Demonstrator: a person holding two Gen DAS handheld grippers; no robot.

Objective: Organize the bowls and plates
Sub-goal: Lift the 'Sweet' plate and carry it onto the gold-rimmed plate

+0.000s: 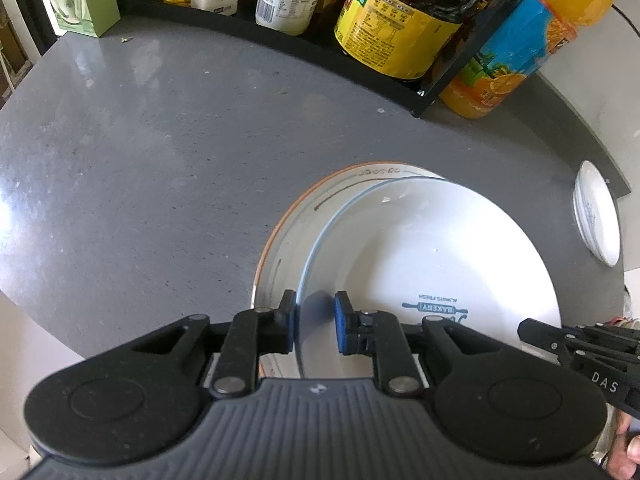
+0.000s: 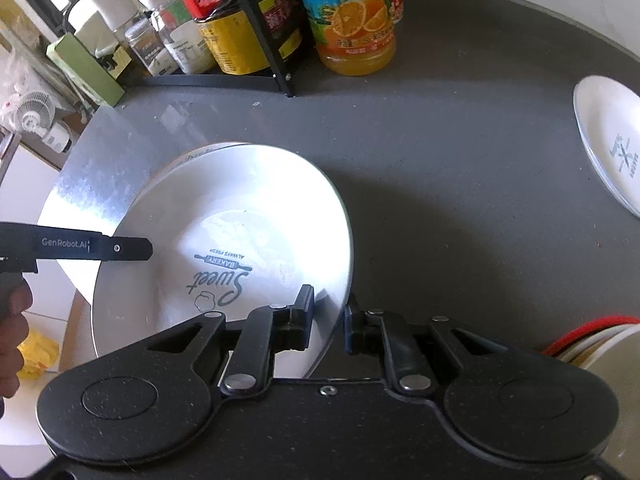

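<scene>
Item: bakery plate (image 1: 432, 248), white glazed ceramic, pale blue rim, "Sweet / Bakery / Always Fresh" print in the well.
Location: near middle of the grey desk (image 1: 140, 140), lying over a larger orange-rimmed plate (image 1: 288, 216) whose rim shows at the left and far sides; sits off-centre to the right, possibly tilted, cannot tell whether fully seated.
Other stock: small white plate (image 2: 612, 140) with dark print, far right, well apart; rims of stacked bowls (image 2: 592, 336), one red-edged, at near right edge of the right wrist view.
Left tool (image 1: 316, 326): parted, straddling the near-left rim of the bakery plate; left blue pad (image 1: 291, 320) touching or just beside the rim outside, right pad clear of the glaze inside; not clamped.
Right tool (image 2: 328, 322): parted, straddling the near-right rim; gaps visible both sides; not clamped.
Handling, judged: stiff, moderately heavy for a rim pinch, glaze slippery, chips or breaks if dropped or knocked against the plate below.
Hold point, judged: the rim, pads set deep over the lip, one tool each side for balance; single-sided hold likely to let it swing.
Risk, judged: sliding on the lower plate when jaws close; clink of rims on lifting.
Background: rack (image 1: 440, 80) with oil and sauce bottles, orange juice bottle (image 2: 352, 20), far side.
</scene>
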